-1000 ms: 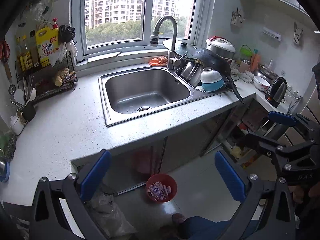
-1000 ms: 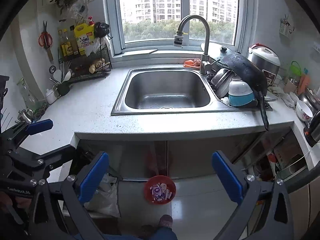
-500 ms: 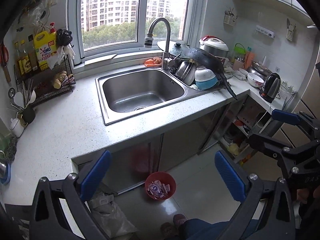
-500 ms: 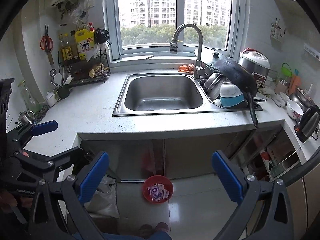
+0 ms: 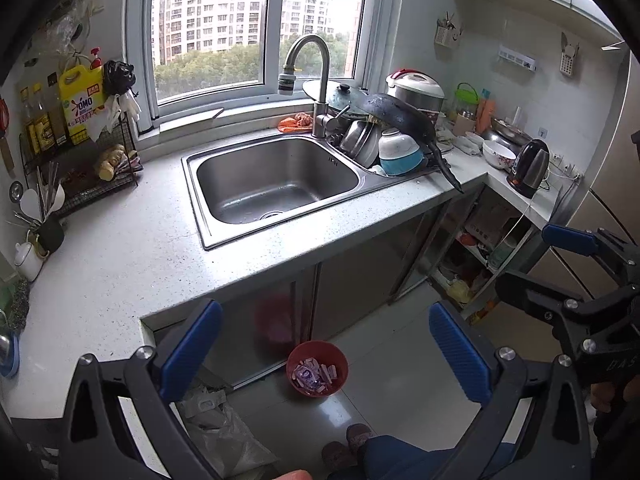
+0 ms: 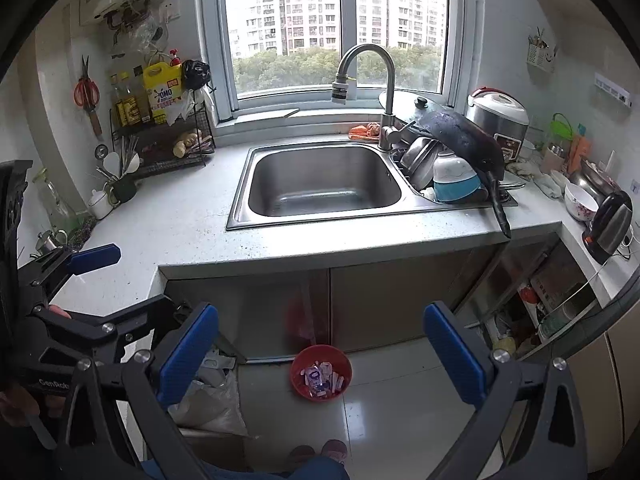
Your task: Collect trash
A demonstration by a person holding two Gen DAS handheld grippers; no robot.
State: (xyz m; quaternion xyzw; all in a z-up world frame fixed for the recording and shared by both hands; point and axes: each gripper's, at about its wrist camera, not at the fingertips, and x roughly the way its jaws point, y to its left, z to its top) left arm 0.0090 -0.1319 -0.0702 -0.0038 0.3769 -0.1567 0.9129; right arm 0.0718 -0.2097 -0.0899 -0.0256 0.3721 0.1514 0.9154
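A small red trash bin [image 5: 317, 368] stands on the floor in front of the sink cabinet, holding several small wrappers [image 5: 314, 374]; it also shows in the right wrist view [image 6: 321, 372]. My left gripper [image 5: 326, 348] is open and empty, held high above the bin and back from the counter. My right gripper [image 6: 322, 346] is open and empty too, at about the same height. Each gripper shows at the edge of the other's view: the right gripper [image 5: 580, 272] and the left gripper [image 6: 76, 280].
A white counter [image 5: 120, 264] holds a steel sink [image 5: 272, 188] with a tap. Stacked dishes and a black pan [image 5: 404, 120] sit right of the sink. A wire rack with bottles [image 5: 76, 148] stands left. A plastic bag [image 5: 224, 428] lies on the floor by the cabinet.
Both grippers have drawn back and up from the counter, so the sink and bin look smaller and farther. Both stay open and empty.
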